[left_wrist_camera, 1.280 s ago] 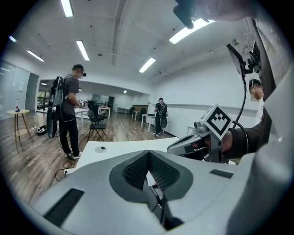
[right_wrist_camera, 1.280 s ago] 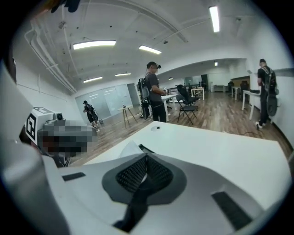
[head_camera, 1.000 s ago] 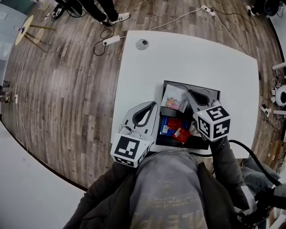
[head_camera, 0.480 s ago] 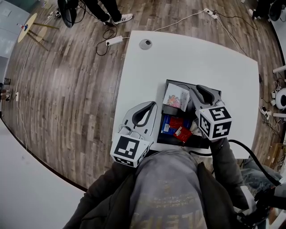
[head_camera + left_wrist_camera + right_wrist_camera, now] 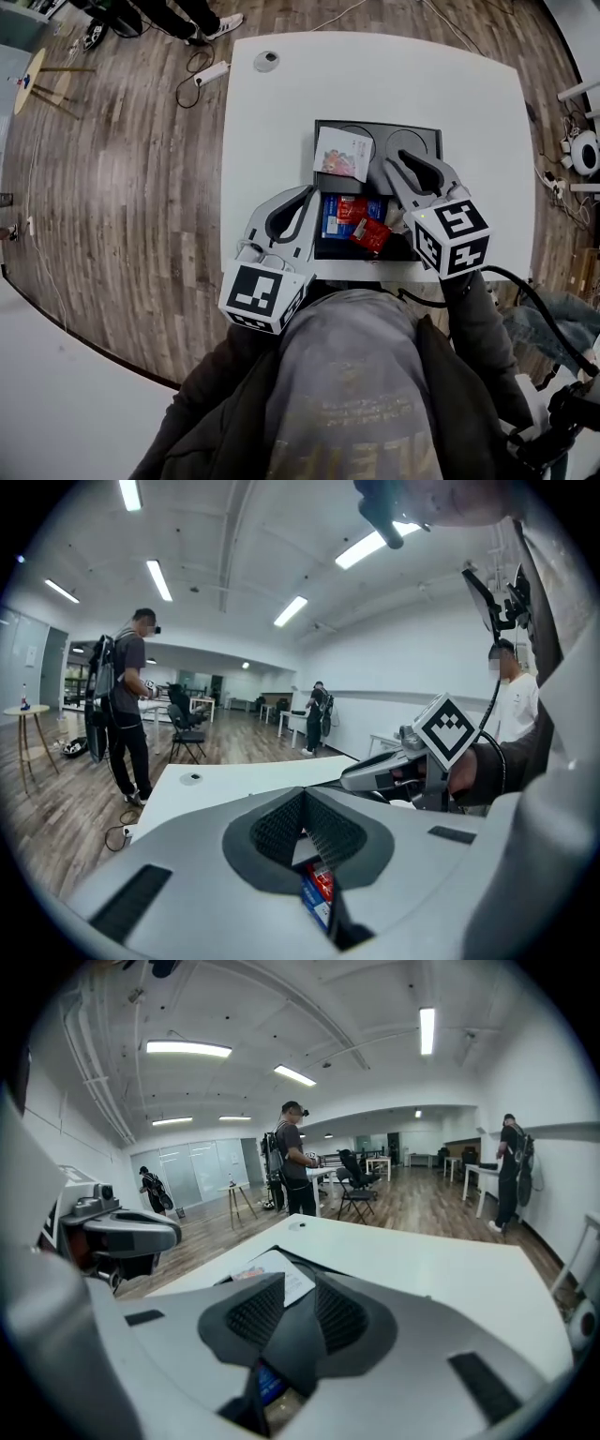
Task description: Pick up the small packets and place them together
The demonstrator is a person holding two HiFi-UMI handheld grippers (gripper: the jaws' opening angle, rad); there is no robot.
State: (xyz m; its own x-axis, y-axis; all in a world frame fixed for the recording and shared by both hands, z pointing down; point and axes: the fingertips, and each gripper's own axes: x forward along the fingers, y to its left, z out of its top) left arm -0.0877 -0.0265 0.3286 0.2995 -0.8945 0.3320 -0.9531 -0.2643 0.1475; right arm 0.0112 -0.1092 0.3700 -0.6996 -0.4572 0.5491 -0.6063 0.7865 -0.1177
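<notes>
Black plastic tray [image 5: 433, 137] on white table [image 5: 281, 112] holds the small packets: white printed packet [image 5: 342, 153] over far-left recess, red foil packets [image 5: 371, 234] and blue packet [image 5: 332, 217] together in near compartment. My right gripper [image 5: 418, 169] is above the tray's right side, jaws just opened, nothing between. My left gripper [image 5: 305, 199] is beside the tray's left edge, jaws together, empty.
</notes>
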